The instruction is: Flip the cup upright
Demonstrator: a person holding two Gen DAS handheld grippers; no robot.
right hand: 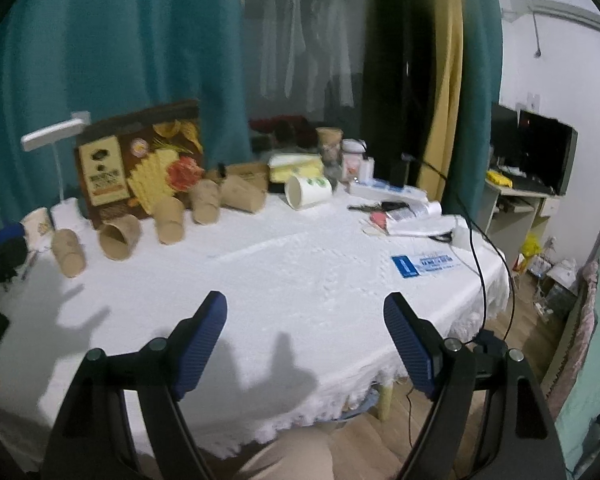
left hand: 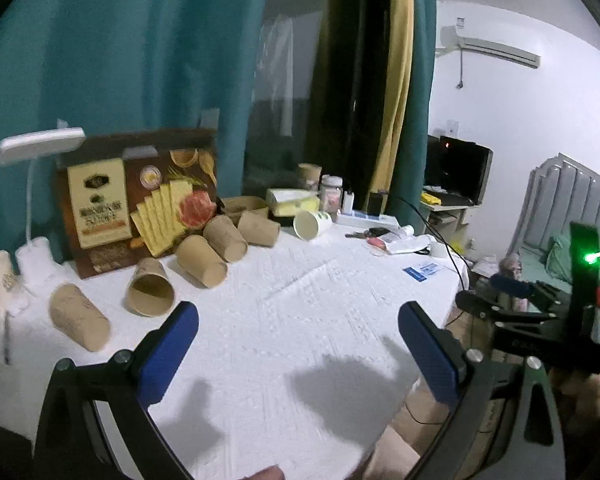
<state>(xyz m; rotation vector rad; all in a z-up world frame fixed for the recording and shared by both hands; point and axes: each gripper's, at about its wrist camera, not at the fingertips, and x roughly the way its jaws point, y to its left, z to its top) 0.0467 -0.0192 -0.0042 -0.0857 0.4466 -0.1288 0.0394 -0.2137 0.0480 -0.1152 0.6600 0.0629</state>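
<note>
Brown paper cups (left hand: 150, 293) toppled sideways

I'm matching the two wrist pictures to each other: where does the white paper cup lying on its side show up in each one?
Left wrist: the white cup lies right of centre at the table's far edge, mouth towards the camera.
Right wrist: the white cup lies at centre, far edge, mouth facing left.
Shared landmark: the cracker box, standing left of it in both.

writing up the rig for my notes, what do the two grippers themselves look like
Both match: the left gripper and right gripper have black angular linkage arms with round silver bolts, each ending in a blue ribbed rectangular pad. Seen from the left wrist view, the right gripper's body carries an upright black post with a glowing green light.
</note>
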